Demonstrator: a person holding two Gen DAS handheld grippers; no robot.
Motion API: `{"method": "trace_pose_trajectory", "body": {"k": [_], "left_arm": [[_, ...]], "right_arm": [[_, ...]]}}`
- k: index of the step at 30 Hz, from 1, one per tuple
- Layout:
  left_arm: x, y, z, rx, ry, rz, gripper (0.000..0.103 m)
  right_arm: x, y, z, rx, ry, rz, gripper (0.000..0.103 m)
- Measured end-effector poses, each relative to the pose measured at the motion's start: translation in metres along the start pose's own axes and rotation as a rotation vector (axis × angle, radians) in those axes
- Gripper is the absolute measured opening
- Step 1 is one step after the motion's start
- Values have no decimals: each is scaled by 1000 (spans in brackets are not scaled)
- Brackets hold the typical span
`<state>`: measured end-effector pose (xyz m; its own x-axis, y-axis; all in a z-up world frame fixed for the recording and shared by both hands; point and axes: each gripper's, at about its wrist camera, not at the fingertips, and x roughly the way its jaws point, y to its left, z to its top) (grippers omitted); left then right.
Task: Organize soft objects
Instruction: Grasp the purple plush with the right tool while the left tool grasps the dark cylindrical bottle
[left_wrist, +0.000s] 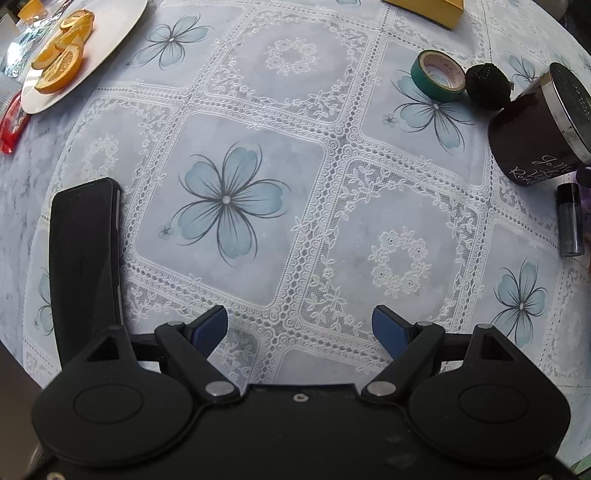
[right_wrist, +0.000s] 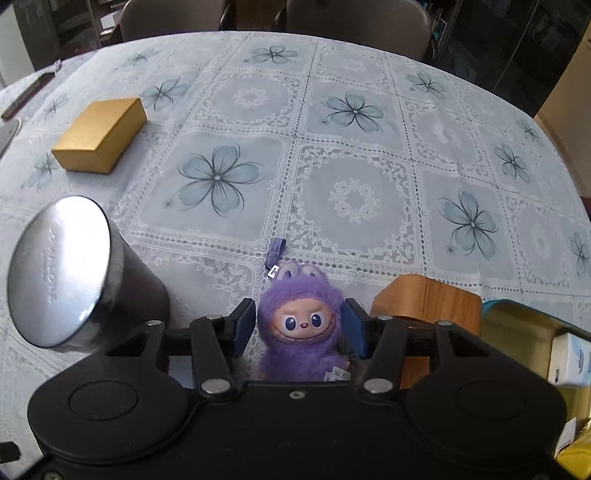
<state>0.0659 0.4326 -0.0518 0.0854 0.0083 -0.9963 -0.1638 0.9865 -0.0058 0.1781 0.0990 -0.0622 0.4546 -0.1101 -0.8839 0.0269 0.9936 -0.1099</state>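
A purple plush doll (right_wrist: 301, 326) with a smiling face sits between the blue pads of my right gripper (right_wrist: 300, 319). The pads stand beside its head on both sides and seem to touch its fur. Its purple hang loop (right_wrist: 275, 251) lies on the tablecloth beyond it. My left gripper (left_wrist: 300, 328) is open and empty above the floral lace tablecloth (left_wrist: 258, 184). A black fuzzy ball (left_wrist: 487, 86) lies at the far right of the left wrist view, next to a green tape roll (left_wrist: 437, 75).
A dark jar with a silver lid (right_wrist: 74, 280) stands left of the doll and shows in the left wrist view (left_wrist: 543, 125). Also around are a wooden box (right_wrist: 428, 302), a gold box (right_wrist: 99, 134), a teal bin (right_wrist: 535, 350), a black phone (left_wrist: 85, 251), a small vial (left_wrist: 570, 219) and a plate of orange slices (left_wrist: 74, 48).
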Motion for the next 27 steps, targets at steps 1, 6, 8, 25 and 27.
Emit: {"method": "trace_pose_trajectory", "body": {"k": [1,6,8,25,27], "left_arm": [[0,1,-1,-3,0,3,84],[-3,-5,-12,-8,-4,9,84],[-5,-13,-15,-2,-5,8,84],[-32,-169,-1,113,-113,-90,84],[-34,-196,4,141,-128,-96,84]], "right_arm": [[1,1,0,-15,-2,-4,53],[4,0,1,-42,-7,0,48],[3,-4,2,-47,-2,22,47],[-116,-96,-31,197,-175,286,46],[-121,-107,-40,216,-173,297,46]]}}
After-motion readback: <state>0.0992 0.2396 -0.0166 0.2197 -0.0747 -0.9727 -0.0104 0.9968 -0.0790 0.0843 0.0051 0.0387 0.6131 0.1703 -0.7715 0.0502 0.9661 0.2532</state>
